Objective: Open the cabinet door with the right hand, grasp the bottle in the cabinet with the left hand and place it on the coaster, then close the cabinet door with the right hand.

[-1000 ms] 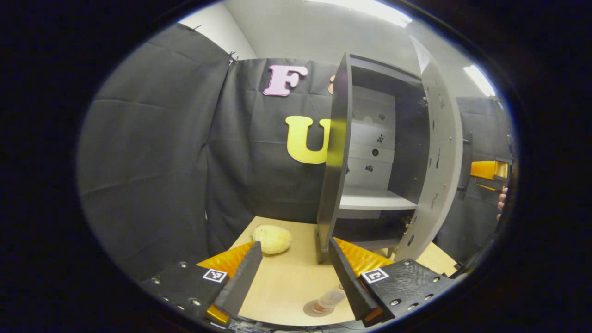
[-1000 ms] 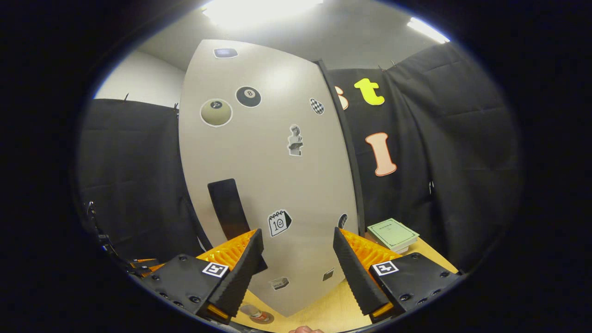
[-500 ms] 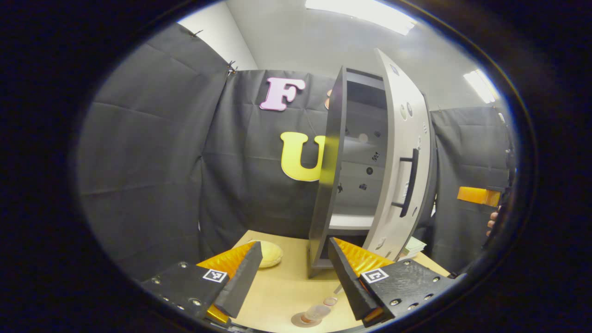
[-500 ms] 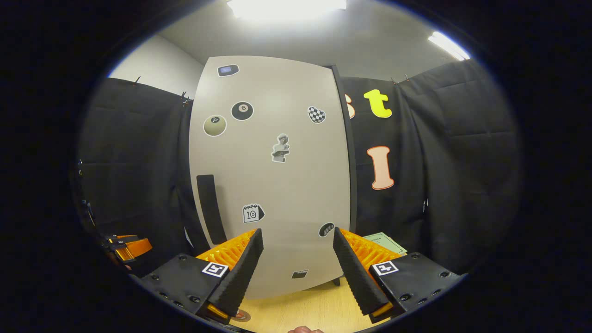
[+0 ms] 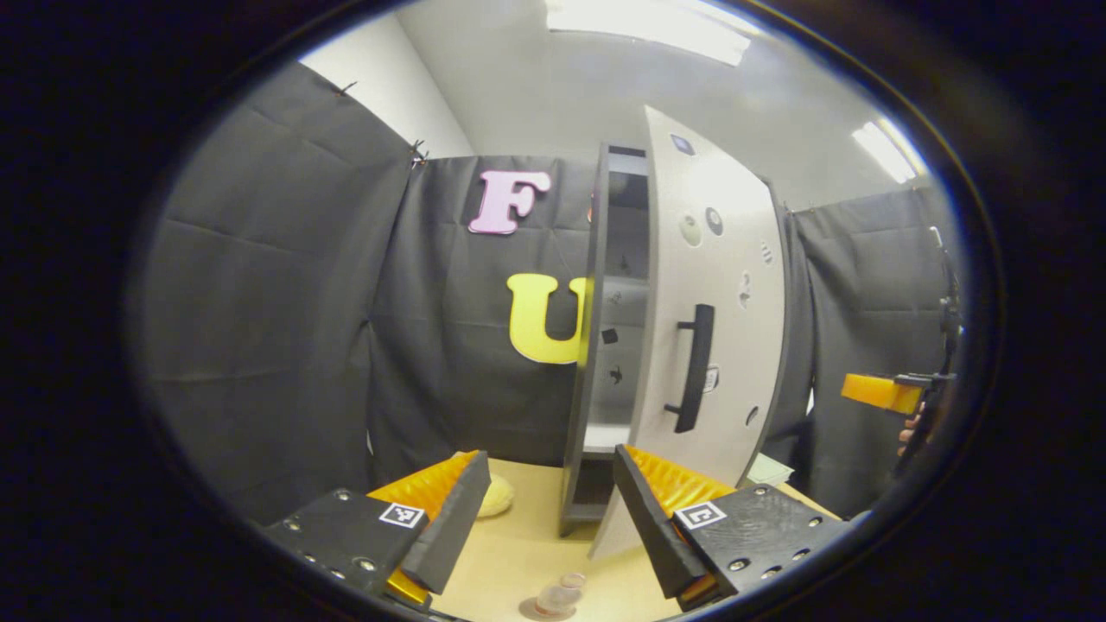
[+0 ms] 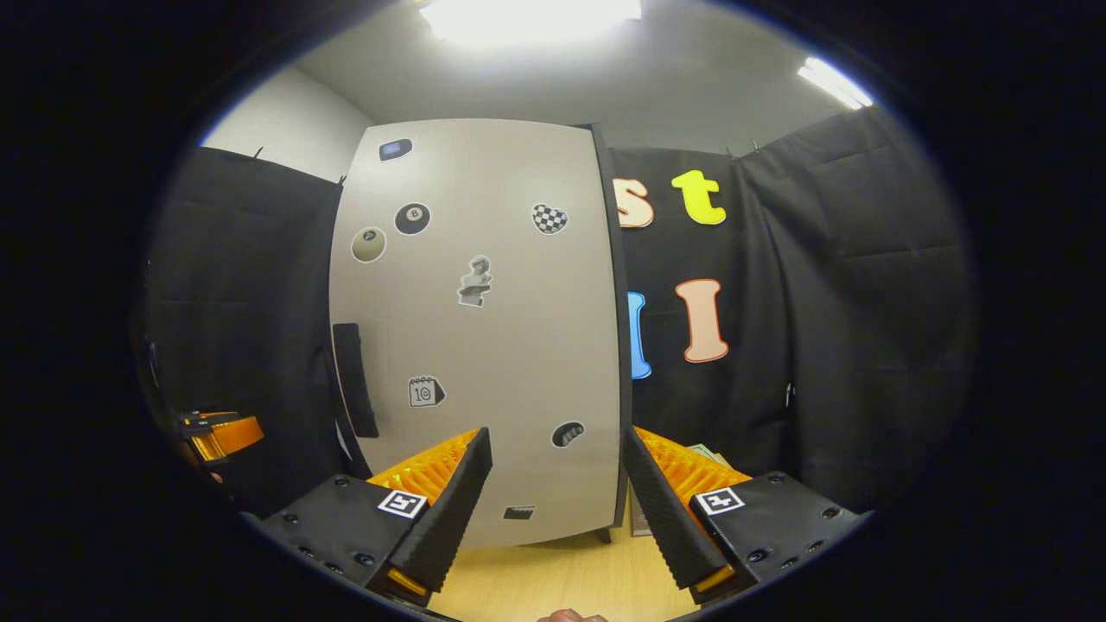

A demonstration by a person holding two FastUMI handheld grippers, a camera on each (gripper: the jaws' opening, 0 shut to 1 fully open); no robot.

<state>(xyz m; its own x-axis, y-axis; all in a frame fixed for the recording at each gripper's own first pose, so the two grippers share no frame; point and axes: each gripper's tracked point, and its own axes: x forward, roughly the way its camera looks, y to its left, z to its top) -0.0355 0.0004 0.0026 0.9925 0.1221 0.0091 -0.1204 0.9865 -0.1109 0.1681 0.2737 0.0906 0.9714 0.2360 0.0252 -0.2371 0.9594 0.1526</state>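
Note:
In the left gripper view the cabinet [image 5: 581, 363] stands on the wooden table, its pale stickered door [image 5: 726, 285] swung almost shut, leaving a narrow gap. A black handle [image 5: 696, 367] is on the door. A clear bottle [image 5: 559, 594] rests on a round coaster [image 5: 529, 612] at the table's near edge, below my open left gripper [image 5: 549, 458]. My right gripper [image 6: 556, 434] stands open and empty, facing the door [image 6: 484, 328] from a short distance, with the handle [image 6: 354, 380] to its left. Each gripper shows at the other view's edge: the right gripper [image 5: 881, 393] and the left gripper [image 6: 216, 436].
A yellowish round object [image 5: 494, 498] lies on the table [image 5: 518, 544] left of the cabinet. A green notebook [image 6: 707, 453] lies to the cabinet's right. A hand [image 5: 907, 432] holds the far gripper.
The cabinet door has swung from wide open to nearly shut. My right gripper has drawn back from the door. The left gripper has backed away, so the bottle sits lower in its view.

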